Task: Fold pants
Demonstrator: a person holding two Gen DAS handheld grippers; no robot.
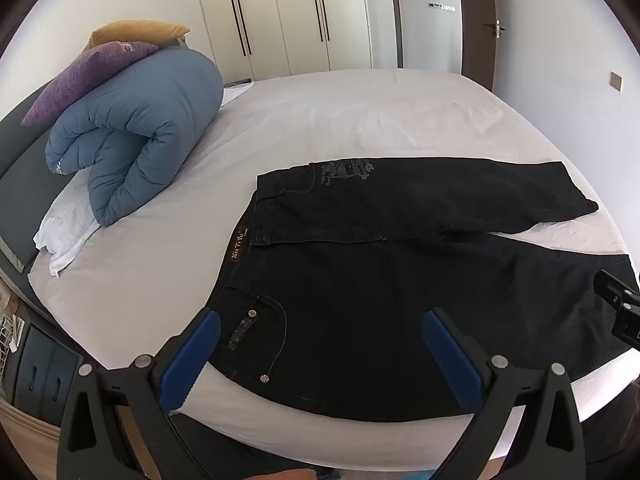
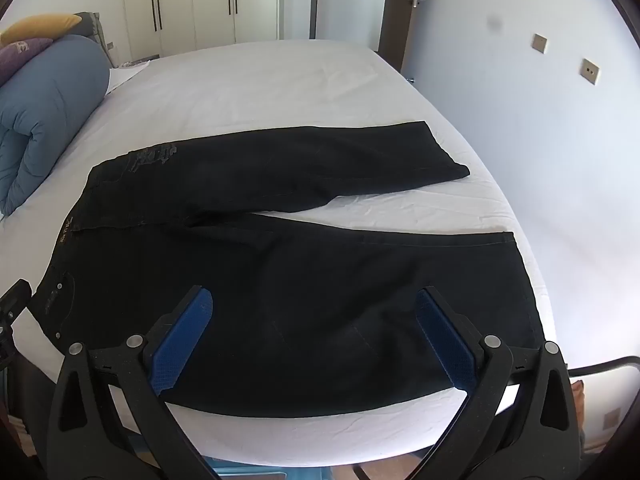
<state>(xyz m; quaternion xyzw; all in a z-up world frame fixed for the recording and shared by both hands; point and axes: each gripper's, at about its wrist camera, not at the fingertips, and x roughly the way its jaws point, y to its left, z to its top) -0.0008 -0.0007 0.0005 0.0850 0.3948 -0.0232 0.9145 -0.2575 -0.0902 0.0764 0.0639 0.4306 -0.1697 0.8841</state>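
Both wide apart and empty, left gripper [image 1: 322, 320] and right gripper [image 2: 314, 300] hover over black jeans [image 2: 280, 280] spread flat on white bed [image 2: 260, 80], waistband at 9 o'clock.

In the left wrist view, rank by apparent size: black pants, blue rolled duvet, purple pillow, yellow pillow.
1. black pants
2. blue rolled duvet
3. purple pillow
4. yellow pillow, partly hidden, farthest away, so unsure.

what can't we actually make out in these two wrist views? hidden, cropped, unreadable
- Waistband label on the pants: left wrist view, lettering too small to read.
- Grey print near the far pocket: both views, too small and distorted.
- Near edge of the pants: both views, covered by the open left gripper and right gripper.
- Right gripper body: left wrist view, cut off by the frame edge.
- Purple cushion's pattern: right wrist view, cropped.
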